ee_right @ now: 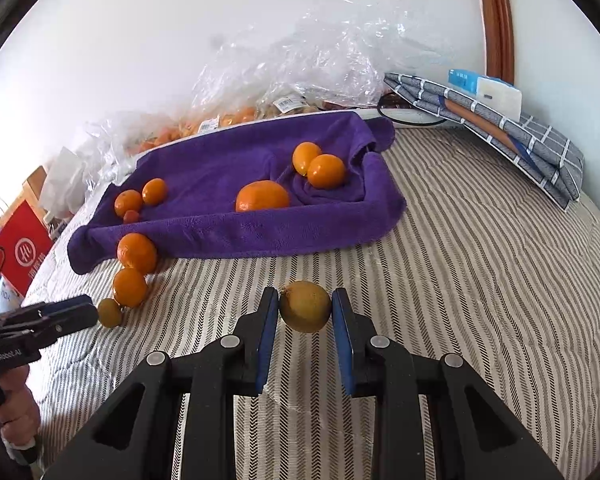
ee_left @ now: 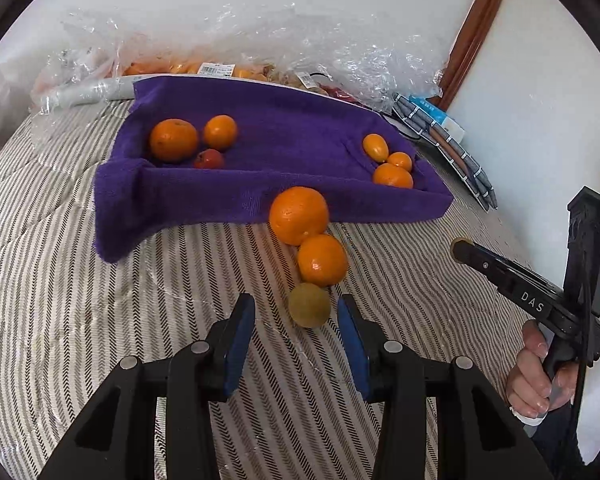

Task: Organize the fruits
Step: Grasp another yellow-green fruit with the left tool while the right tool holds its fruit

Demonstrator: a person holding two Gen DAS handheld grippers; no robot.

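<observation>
While the left gripper (ee_left: 296, 320) gapes, the right gripper (ee_right: 305, 312) clamps a dull yellow-green fruit (ee_right: 305, 306).

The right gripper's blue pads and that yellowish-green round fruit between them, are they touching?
Touching. In the right wrist view the yellowish-green round fruit sits between the right gripper, both blue pads pressed against its sides with no visible gap.

Two low wrist views (shared towel (ee_left: 260, 184))
</observation>
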